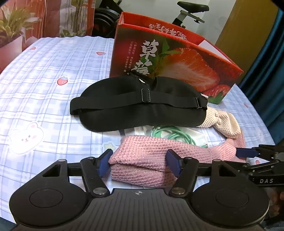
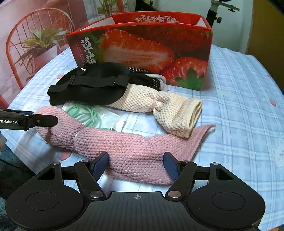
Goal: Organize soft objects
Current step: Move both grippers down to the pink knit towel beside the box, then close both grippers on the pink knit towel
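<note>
Left gripper point(image 1: 140, 162) pinching pink headband point(image 1: 142, 160), mask point(image 1: 138, 106) hiding cord point(image 1: 170, 135)

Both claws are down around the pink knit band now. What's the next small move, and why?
Probably close both claws fully, then lift together. The left claw and right claw each straddle an end of the pink knit band, pads at its sides. The open strawberry box stands just behind the pile.

Table in a cluttered room

Blue checked tablecloth point(image 1: 53, 74); red wire chair point(image 2: 21, 53), potted plant point(image 2: 40, 42), exercise bike point(image 1: 191, 12), teal curtain point(image 1: 266, 71) behind.
</note>
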Tool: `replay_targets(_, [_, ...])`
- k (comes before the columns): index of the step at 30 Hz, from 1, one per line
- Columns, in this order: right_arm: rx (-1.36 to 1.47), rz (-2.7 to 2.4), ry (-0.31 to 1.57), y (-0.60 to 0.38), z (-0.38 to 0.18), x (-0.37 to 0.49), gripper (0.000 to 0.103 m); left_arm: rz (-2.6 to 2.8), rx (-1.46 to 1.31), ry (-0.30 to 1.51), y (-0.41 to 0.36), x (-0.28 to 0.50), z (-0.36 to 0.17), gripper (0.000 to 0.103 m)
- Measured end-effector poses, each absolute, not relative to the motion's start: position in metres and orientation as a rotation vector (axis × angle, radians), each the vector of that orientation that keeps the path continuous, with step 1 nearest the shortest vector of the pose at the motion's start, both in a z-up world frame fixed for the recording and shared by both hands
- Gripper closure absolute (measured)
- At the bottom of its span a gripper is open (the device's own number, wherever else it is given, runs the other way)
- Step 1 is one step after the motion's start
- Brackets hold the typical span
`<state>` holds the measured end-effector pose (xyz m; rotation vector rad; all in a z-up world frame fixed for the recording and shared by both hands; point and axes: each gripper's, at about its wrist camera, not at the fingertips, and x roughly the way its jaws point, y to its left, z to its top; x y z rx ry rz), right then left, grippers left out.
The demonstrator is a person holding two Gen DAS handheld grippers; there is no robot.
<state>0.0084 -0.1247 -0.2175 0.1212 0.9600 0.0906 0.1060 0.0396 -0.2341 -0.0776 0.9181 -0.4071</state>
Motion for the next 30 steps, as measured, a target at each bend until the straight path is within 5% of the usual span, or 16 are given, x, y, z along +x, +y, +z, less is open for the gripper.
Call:
replay_targets(8, [0.172,0.104,0.946,-0.131,-0.218,0.027,0.053,-0.386,-0.062,0.900,0.033,0.114,-0.234,0.040])
replay_targets(30, [0.320,0.102,0.838,-0.145,-0.222,0.026,0.051,-0.380,-0.122,0.901,0.041,0.108,-0.236,0.041])
